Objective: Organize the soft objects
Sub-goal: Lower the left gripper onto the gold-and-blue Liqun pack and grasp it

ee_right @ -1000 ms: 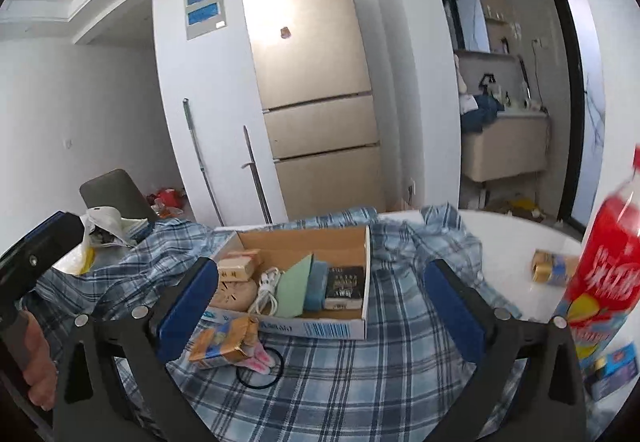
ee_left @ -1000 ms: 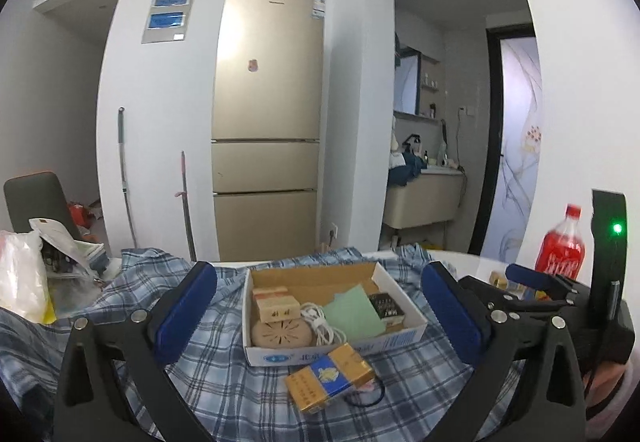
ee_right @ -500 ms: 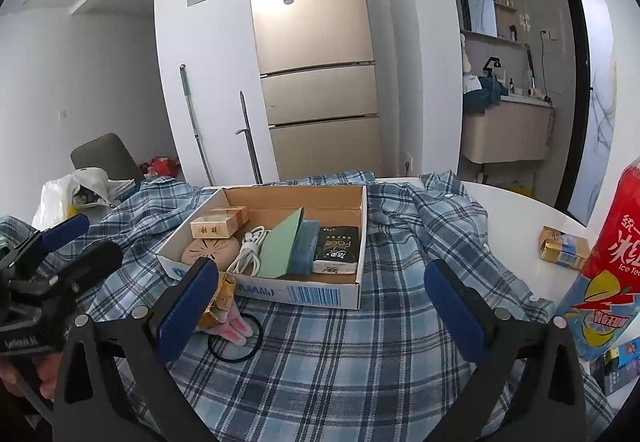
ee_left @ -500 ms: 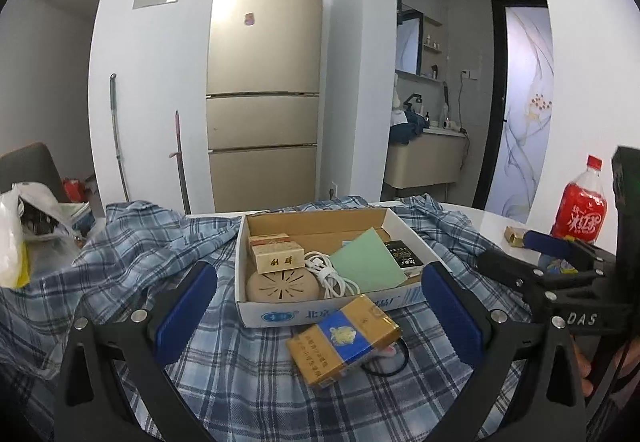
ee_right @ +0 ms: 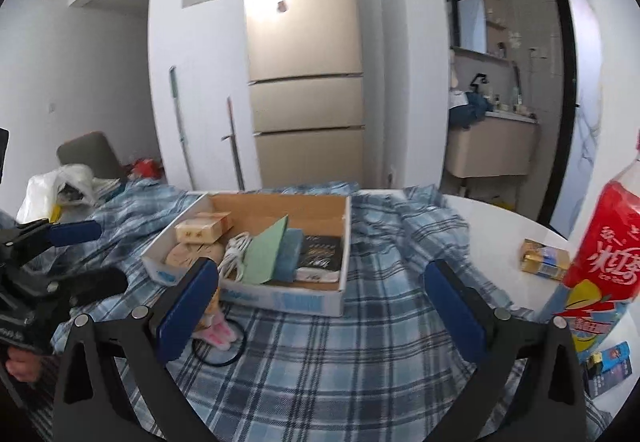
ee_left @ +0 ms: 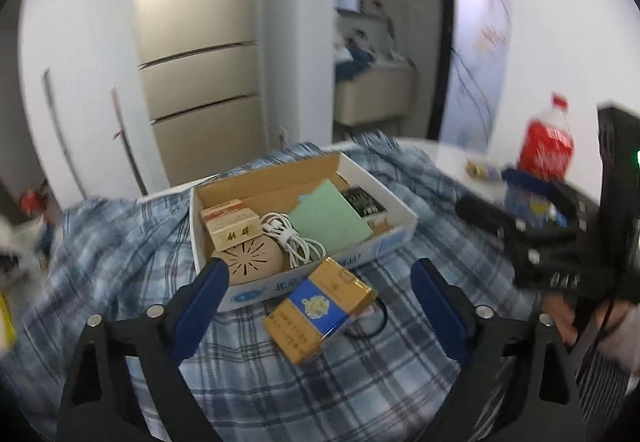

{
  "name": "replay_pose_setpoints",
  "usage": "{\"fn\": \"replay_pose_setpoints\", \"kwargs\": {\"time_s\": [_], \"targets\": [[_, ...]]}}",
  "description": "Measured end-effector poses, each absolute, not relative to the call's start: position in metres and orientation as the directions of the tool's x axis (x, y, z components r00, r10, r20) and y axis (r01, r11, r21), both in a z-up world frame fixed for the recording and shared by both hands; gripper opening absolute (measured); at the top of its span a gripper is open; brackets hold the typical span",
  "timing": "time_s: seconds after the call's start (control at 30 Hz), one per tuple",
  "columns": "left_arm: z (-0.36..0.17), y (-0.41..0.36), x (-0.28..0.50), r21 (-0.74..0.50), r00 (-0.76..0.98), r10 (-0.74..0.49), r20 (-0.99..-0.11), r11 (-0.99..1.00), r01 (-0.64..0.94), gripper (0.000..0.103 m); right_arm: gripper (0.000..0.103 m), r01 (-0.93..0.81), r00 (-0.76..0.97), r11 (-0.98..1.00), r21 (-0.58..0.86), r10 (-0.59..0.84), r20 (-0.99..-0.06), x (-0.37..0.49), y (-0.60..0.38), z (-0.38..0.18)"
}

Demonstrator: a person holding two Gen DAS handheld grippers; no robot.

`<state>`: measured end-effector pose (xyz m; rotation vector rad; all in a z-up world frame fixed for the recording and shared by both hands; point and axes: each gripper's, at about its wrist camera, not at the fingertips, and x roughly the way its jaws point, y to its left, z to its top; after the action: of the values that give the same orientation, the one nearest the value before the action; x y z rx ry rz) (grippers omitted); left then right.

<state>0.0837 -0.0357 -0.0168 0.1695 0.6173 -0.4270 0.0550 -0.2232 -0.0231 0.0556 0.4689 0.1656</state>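
Note:
A blue plaid cloth [ee_left: 120,242] covers the table, and on it stands an open cardboard box [ee_left: 384,242]. In front of the box lies a yellow and blue packet [ee_left: 320,310]. My left gripper [ee_left: 320,294] points down at the packet with its jaws closing. The packet lies between the pads [ee_left: 204,294], which do not touch it. Half under the packet are a black hair ring [ee_right: 218,350] and a pink piece [ee_right: 218,332]. My right gripper [ee_right: 322,306] hovers open before the box [ee_right: 280,298], nothing between its fingers.
The box holds small tan boxes, a round tan disc, a white cable [ee_left: 288,238], a green sheet and a black packet. A red bottle [ee_right: 608,250] and a small yellow packet [ee_right: 544,262] stand on the bare white table at the right. A plastic bag [ee_right: 60,185] lies far left.
The left gripper has tilted down and come closer to the yellow and blue packet, and its fingers have drawn a little inward. The right gripper has stayed nearly still.

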Motion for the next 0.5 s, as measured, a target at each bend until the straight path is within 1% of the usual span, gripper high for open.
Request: {"fn": "replay_pose_setpoints", "kwargs": {"time_s": [0.03, 0.07, 0.1, 0.13, 0.2, 0.27, 0.33, 0.5], "targets": [[-0.017, -0.041, 0.085, 0.054, 0.719, -0.336, -0.608, 0.886, 0.460, 0.091, 0.103, -0.143, 0.880, 0.984, 0.102, 0.174, -0.443, 0.055, -0.226, -0.022], [-0.018, -0.046, 0.088, 0.071, 0.700, -0.337, -0.629, 0.872, 0.484, 0.087, 0.103, -0.137, 0.879, 0.985, 0.104, 0.170, -0.445, 0.056, -0.227, -0.022], [-0.022, -0.049, 0.095, 0.067, 0.668, -0.341, -0.661, 0.861, 0.505, 0.081, 0.103, -0.130, 0.879, 0.986, 0.100, 0.161, -0.449, 0.056, -0.227, -0.022], [-0.026, -0.051, 0.100, 0.050, 0.646, -0.344, -0.681, 0.858, 0.511, 0.078, 0.103, -0.129, 0.876, 0.987, 0.097, 0.159, -0.454, 0.057, -0.227, -0.022], [-0.037, -0.052, 0.114, 0.018, 0.608, -0.347, -0.714, 0.859, 0.511, 0.069, 0.103, -0.136, 0.876, 0.986, 0.101, 0.167, -0.453, 0.057, -0.229, -0.021], [-0.047, -0.053, 0.126, 0.027, 0.594, -0.317, -0.739, 0.868, 0.497, 0.067, 0.103, -0.132, 0.889, 0.985, 0.109, 0.167, -0.426, 0.052, -0.231, -0.018], [-0.055, -0.052, 0.131, 0.021, 0.577, -0.315, -0.753, 0.866, 0.500, 0.067, 0.103, -0.130, 0.896, 0.986, 0.101, 0.161, -0.415, 0.050, -0.231, -0.016], [-0.073, -0.058, 0.139, 0.007, 0.519, -0.317, -0.794, 0.849, 0.529, 0.067, 0.103, -0.134, 0.881, 0.984, 0.115, 0.172, -0.440, 0.056, -0.233, -0.018]]}}
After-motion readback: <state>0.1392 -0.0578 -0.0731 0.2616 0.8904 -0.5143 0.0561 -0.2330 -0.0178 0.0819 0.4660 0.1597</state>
